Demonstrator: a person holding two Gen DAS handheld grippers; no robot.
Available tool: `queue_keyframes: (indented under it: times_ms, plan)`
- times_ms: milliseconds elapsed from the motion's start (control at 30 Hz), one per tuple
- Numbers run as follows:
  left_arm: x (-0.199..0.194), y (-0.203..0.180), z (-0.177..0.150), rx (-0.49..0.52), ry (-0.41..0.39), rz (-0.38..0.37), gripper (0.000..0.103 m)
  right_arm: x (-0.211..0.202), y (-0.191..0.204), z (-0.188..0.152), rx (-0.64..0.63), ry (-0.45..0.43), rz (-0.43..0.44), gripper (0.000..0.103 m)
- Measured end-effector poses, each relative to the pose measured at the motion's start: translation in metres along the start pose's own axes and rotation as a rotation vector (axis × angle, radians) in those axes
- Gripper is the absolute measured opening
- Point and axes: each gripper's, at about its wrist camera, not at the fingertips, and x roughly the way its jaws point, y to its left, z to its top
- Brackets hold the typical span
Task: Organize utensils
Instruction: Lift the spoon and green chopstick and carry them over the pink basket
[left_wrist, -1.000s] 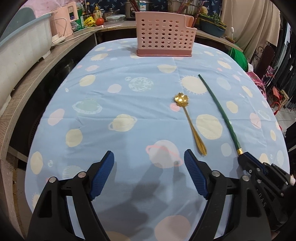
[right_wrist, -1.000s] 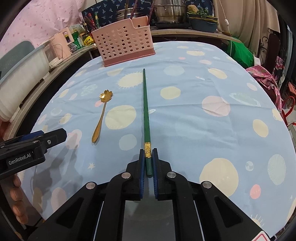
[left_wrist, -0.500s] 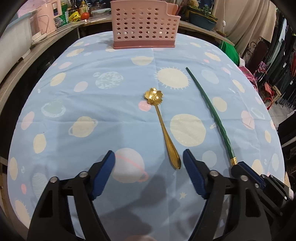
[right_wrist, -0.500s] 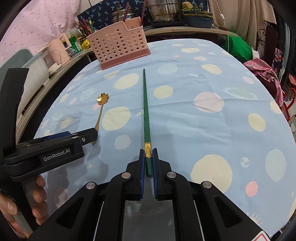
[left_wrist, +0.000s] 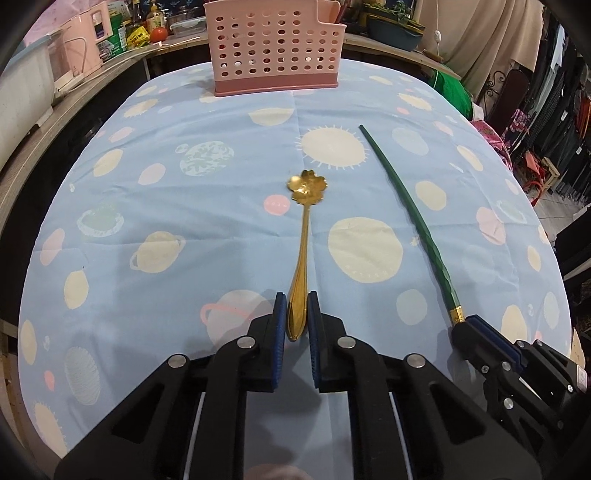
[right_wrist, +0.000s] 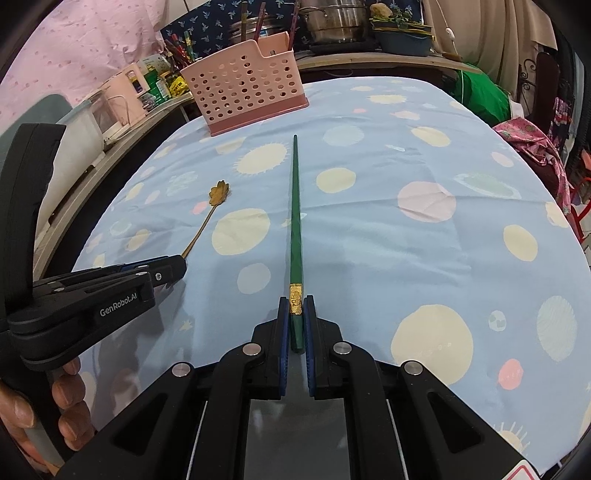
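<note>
A gold spoon (left_wrist: 303, 236) with a flower-shaped bowl lies on the blue planet-print tablecloth (left_wrist: 184, 221). My left gripper (left_wrist: 296, 312) is shut on the end of its handle. A long green chopstick (right_wrist: 295, 218) with a gold band lies beside it, pointing at the pink perforated utensil basket (right_wrist: 245, 83). My right gripper (right_wrist: 296, 314) is shut on the chopstick's thick end. The basket (left_wrist: 275, 46) stands at the far edge. The chopstick (left_wrist: 410, 221) and right gripper (left_wrist: 469, 326) also show in the left wrist view, and the spoon (right_wrist: 210, 218) and left gripper (right_wrist: 173, 269) in the right wrist view.
A wooden counter (left_wrist: 74, 96) runs along the left and back with pink appliances, bottles and a tomato. Pots and a planter (right_wrist: 402, 37) stand behind the basket. Clothing and a red stool (left_wrist: 535, 173) are off the table's right side.
My left gripper has moved right over the spoon's handle and closed on it. My right gripper has stayed shut on the chopstick.
</note>
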Motion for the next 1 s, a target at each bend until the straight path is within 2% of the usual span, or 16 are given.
queue_keyframes:
  times_ms: [200, 400, 567, 633, 1000]
  plan:
    - [-0.009, 0.000, -0.005, 0.006, 0.008, 0.010, 0.010, -0.015, 0.003, 0.004, -0.003, -0.027, 0.012, 0.007]
    - [-0.032, 0.004, -0.001, -0.001, -0.023, 0.024, 0.010, -0.036, 0.006, 0.016, 0.003, -0.071, 0.028, 0.007]
    - [-0.055, 0.010, 0.011, -0.027, -0.062, 0.010, 0.007, -0.057, 0.010, 0.033, 0.001, -0.120, 0.045, 0.007]
    - [-0.066, 0.014, 0.018, -0.038, -0.085, 0.002, 0.001, -0.064, 0.011, 0.039, 0.000, -0.139, 0.051, 0.007]
    - [-0.107, 0.031, 0.054, -0.068, -0.180, -0.028, 0.001, -0.094, 0.015, 0.083, 0.000, -0.248, 0.092, 0.007]
